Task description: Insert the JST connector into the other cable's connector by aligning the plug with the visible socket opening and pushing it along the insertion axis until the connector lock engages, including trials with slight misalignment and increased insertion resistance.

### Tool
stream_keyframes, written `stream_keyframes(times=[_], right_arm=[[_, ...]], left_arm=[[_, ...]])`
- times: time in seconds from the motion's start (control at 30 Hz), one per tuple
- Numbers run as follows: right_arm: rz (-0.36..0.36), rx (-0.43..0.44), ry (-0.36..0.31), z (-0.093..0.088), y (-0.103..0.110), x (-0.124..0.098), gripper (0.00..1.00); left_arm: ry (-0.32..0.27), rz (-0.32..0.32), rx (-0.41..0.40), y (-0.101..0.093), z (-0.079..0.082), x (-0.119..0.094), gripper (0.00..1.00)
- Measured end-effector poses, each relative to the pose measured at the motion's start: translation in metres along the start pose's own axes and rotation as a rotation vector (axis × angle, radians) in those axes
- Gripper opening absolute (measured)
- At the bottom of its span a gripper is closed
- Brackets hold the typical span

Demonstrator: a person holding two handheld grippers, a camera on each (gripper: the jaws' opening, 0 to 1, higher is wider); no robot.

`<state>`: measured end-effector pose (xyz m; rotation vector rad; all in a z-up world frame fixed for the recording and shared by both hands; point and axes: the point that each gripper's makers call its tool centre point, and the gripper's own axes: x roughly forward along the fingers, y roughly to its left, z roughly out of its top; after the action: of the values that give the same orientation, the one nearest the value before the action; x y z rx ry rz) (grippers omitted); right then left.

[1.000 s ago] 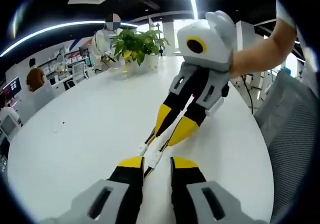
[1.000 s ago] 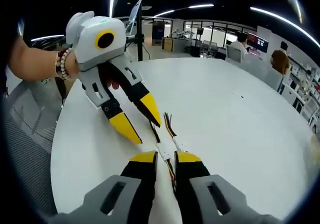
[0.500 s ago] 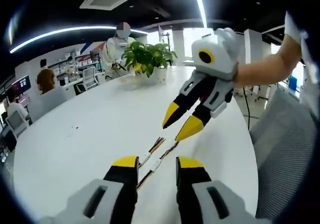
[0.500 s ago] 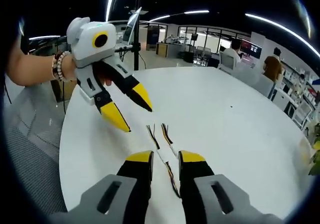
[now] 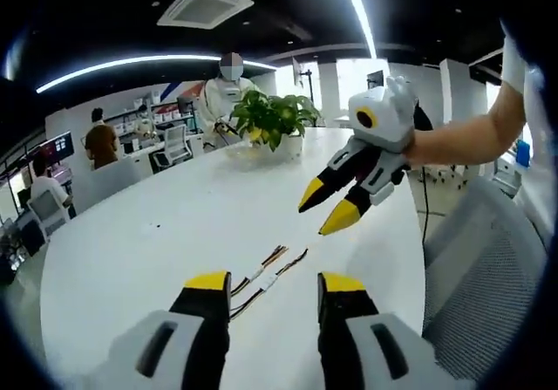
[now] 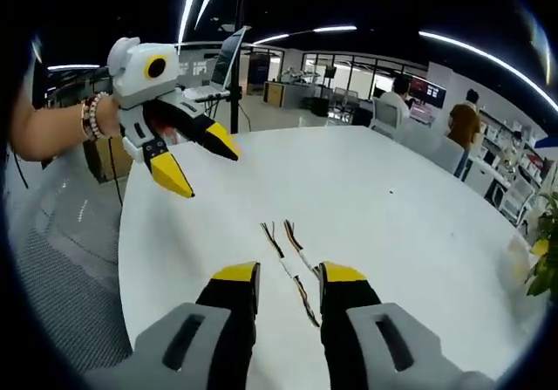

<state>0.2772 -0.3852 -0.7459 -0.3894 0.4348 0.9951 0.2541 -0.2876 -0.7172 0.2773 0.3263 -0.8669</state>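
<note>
Left gripper view: people sit at desks at far left. White round table takes up the middle. Left gripper rises from bottom centre, jaws spread, nothing between them. Just above its tips, centre frame, cables lie flat on the table, two thin wire runs side by side with small white connectors mid-length; whether they are mated cannot be told at this size. A plant stands at the table's far edge, upper centre, with a person behind it. Right gripper hangs in the air at upper right, held by a hand, yellow tips apart and holding nothing, well clear of the cables. Mesh chair at right.

Right gripper view: left gripper at upper left, held by a hand wearing a bead bracelet, jaws spread, above the table. Cables lie in the lower centre, just above the right gripper, whose jaws are spread and empty. People at desks at upper right.
</note>
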Motion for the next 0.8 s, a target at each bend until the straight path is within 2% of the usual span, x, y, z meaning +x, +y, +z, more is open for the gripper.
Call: stream_keyframes(times=[0.33, 0.43, 0.63, 0.8], right_arm=[[-0.066, 0.056, -0.044, -0.003, -0.007, -0.031, 0.27], [-0.065, 0.108, -0.046, -0.011, -0.004, -0.041, 0.28], [-0.091, 0.141, -0.043, -0.028, -0.001, -0.059, 0.29], [-0.114, 0.179, -0.045, -0.039, 0.003, -0.073, 0.29]], left_arm=[[-0.025, 0.092, -0.060, -0.009, -0.007, -0.041, 0.37], [-0.027, 0.119, -0.076, -0.009, -0.010, -0.051, 0.37], [-0.033, 0.182, -0.102, -0.014, -0.019, -0.078, 0.37], [-0.004, 0.189, -0.118, -0.024, -0.032, -0.092, 0.37]])
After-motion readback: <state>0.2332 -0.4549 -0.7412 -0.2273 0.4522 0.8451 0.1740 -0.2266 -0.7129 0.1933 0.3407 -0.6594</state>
